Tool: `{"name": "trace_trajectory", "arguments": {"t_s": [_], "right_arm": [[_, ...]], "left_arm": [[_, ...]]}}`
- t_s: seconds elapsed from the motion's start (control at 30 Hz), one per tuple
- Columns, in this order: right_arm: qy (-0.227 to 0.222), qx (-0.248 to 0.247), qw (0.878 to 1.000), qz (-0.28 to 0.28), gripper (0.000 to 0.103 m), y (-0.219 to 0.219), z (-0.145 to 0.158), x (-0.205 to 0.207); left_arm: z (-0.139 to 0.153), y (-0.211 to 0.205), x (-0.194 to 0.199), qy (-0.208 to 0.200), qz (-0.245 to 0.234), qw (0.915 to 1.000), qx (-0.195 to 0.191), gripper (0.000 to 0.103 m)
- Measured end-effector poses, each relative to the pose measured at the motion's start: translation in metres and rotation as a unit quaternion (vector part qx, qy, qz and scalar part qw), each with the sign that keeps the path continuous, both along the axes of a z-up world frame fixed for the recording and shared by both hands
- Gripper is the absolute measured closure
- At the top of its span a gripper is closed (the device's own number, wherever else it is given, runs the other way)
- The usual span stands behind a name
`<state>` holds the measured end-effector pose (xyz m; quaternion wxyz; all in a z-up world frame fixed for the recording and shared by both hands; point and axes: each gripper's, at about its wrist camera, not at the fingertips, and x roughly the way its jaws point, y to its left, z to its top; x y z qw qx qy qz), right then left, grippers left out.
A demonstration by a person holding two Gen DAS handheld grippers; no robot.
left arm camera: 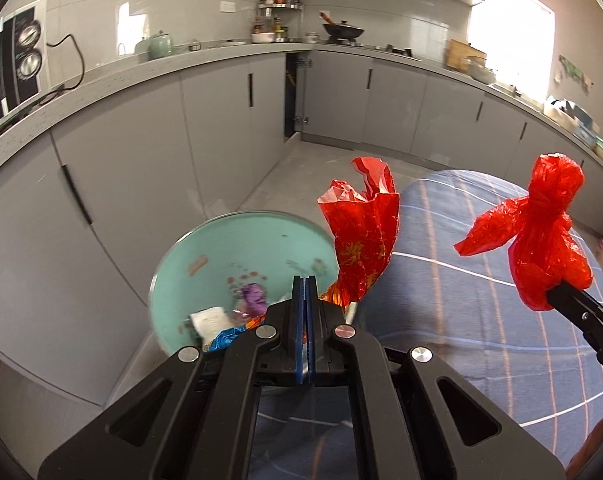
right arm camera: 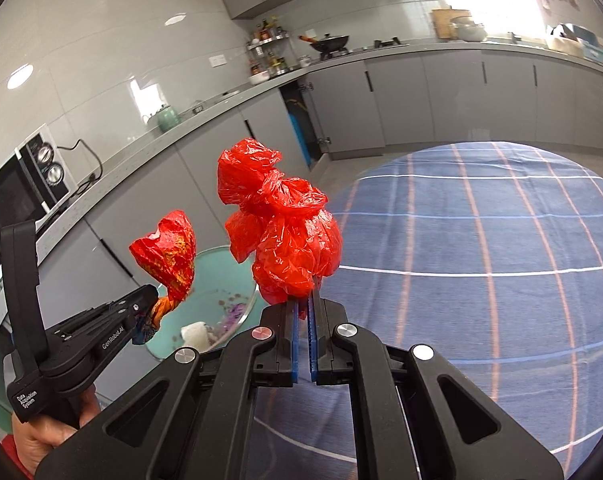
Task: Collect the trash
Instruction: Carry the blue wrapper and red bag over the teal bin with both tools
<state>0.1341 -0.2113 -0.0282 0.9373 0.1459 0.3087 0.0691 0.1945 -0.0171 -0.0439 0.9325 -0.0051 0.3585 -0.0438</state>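
Nearest, the left gripper has its blue-padded jaws pressed together on what looks like the twisted tail of a crinkled red foil snack wrapper, which stands up above them. Beside it, the right gripper is clamped on a bunched red plastic bag. Just beyond sits a round teal bin holding wrappers and tissue, next to a blue checked tablecloth. Farther off, grey kitchen cabinets line the walls.

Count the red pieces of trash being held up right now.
2. A red printed foil wrapper pinched in the left gripper; a crumpled red plastic bag pinched in the right gripper. The bin may hide more.
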Motion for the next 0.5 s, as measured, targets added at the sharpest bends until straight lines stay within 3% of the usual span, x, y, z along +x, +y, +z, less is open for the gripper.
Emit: {"name": "trace_trajectory", "arguments": {"t_s": [0.5], "right_arm": [[0.003,-0.010,0.998,0.057,0.098,0.069,-0.001,0.019]], "left_arm": [[-0.011,0.060,0.003,0.008,0.056,0.9984,-0.009,0.101]]}}
